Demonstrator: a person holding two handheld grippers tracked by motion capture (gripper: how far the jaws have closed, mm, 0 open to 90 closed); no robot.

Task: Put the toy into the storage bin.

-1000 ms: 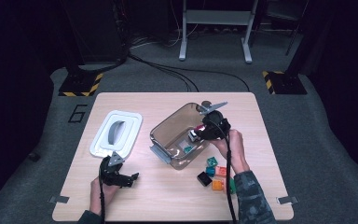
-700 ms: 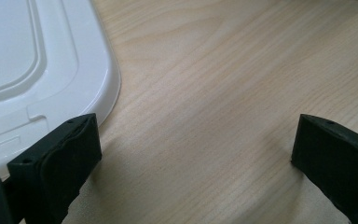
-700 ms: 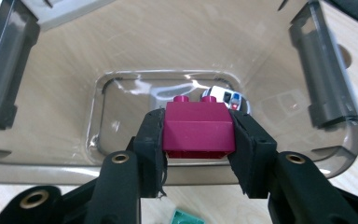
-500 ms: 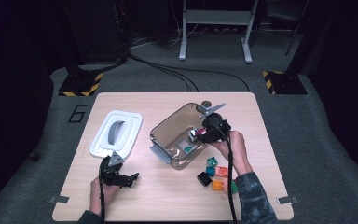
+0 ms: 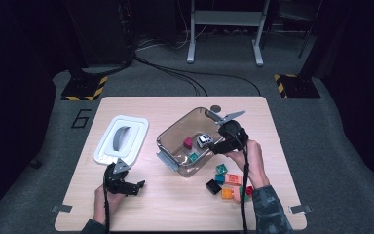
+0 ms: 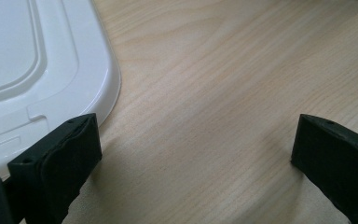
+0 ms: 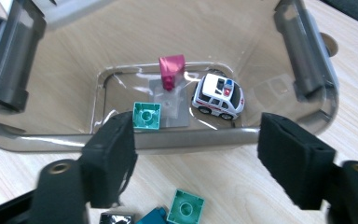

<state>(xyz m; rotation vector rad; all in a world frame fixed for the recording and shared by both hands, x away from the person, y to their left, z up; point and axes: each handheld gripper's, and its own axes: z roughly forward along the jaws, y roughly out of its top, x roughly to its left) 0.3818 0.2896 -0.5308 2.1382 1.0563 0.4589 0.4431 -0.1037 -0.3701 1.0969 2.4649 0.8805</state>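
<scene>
A clear plastic bin [image 5: 175,127] [image 7: 121,28] stands mid-table. On its floor lie a white toy police car [image 5: 204,140] [image 7: 218,97], a magenta block [image 5: 188,142] [image 7: 171,67] and a teal block [image 5: 194,157] [image 7: 146,115]. My right gripper [image 5: 213,146] [image 7: 198,140] hovers at the bin's near right wall. Its jaws have just been opening and hold nothing. Near the front left of the table my left gripper [image 5: 136,186] [image 6: 193,144] rests low, open and empty, beside the white lid [image 5: 135,129] [image 6: 37,60].
Several loose coloured blocks [image 5: 226,179] lie on the wooden table [image 5: 175,204] in front of the bin, by the right hand; one teal block [image 7: 185,209] sits just under the right jaws. A small grey disc [image 5: 215,108] lies behind the bin.
The right gripper's jaws have parted at the bin's wall, and the toy car lies free on the bin floor. The left gripper has stayed put.
</scene>
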